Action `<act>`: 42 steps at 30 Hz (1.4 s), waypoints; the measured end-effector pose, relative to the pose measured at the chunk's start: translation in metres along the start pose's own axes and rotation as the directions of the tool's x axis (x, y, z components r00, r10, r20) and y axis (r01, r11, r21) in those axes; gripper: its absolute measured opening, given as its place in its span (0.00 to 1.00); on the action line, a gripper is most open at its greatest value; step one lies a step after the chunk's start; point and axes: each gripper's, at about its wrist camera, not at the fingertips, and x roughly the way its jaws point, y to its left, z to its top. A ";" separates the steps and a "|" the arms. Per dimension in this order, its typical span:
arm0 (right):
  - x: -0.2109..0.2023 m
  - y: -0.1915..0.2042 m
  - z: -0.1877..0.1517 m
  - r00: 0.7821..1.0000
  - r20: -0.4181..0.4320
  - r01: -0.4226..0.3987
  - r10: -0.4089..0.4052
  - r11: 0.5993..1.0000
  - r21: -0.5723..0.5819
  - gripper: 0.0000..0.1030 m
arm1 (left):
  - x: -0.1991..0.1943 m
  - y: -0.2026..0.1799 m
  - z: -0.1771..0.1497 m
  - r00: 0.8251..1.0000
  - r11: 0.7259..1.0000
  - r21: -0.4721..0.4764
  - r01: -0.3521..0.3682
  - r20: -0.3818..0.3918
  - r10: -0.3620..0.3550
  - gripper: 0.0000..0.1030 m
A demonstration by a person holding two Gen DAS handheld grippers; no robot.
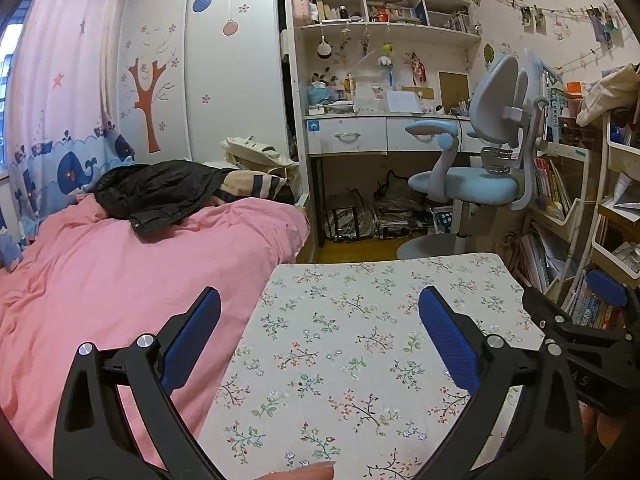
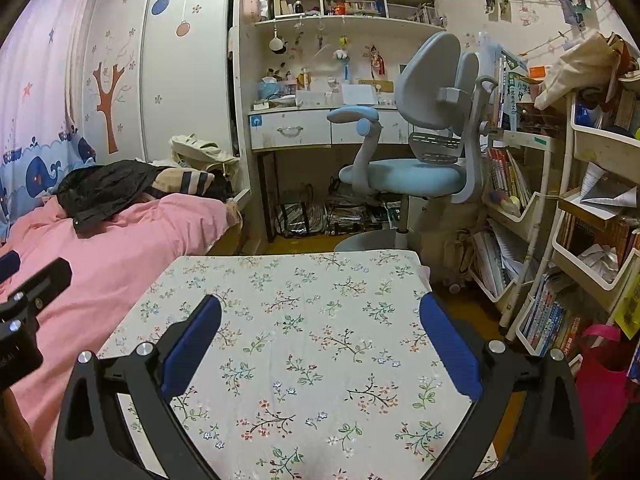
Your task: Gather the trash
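Left wrist view: we hold the left gripper (image 1: 320, 312) above the table (image 1: 360, 360), whose top is covered by a floral cloth, and its blue-padded jaws stand wide apart with nothing between them. The right gripper (image 2: 320, 320) hangs over the same table, jaws likewise spread and empty; part of it shows at the right edge of the left view. We see no loose trash on the cloth. A crumpled paper (image 2: 600, 260) lies in a bin of the white shelf cart (image 2: 560, 248) to the right of the table; whether it is trash we cannot tell. A pink bed (image 1: 120, 280) lies just beside the table on the left, with a black jacket (image 1: 160, 192) on it. Beyond the table a blue chair (image 2: 412, 152) stands before a cluttered desk (image 2: 292, 128). A pink bag (image 2: 604, 376) sits low on the right.
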 end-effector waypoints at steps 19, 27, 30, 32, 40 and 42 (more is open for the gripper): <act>0.004 0.002 -0.002 1.000 -0.006 0.003 -0.003 1.000 -0.009 0.93 | 0.007 0.012 0.003 1.000 1.000 -0.027 -0.011 -0.013 0.011 0.93; 0.006 -0.002 -0.002 1.000 -0.011 0.004 -0.005 1.000 -0.010 0.93 | 0.009 0.011 0.001 1.000 1.000 -0.027 -0.011 -0.022 0.010 0.93; 0.007 -0.004 -0.003 1.000 -0.013 0.005 -0.005 1.000 -0.010 0.93 | 0.011 0.010 0.001 1.000 1.000 -0.026 -0.010 -0.024 0.009 0.93; 0.007 -0.005 -0.003 1.000 -0.014 0.006 -0.006 1.000 -0.008 0.93 | 0.010 0.010 0.001 1.000 1.000 -0.028 -0.010 -0.024 0.010 0.93; 0.008 -0.009 -0.003 1.000 -0.014 0.008 -0.008 1.000 -0.006 0.93 | 0.012 0.010 0.000 1.000 1.000 -0.024 -0.012 -0.026 0.011 0.93; 0.009 -0.010 -0.002 1.000 -0.016 0.008 -0.008 1.000 -0.004 0.93 | 0.012 0.010 0.001 1.000 1.000 -0.024 -0.012 -0.027 0.011 0.93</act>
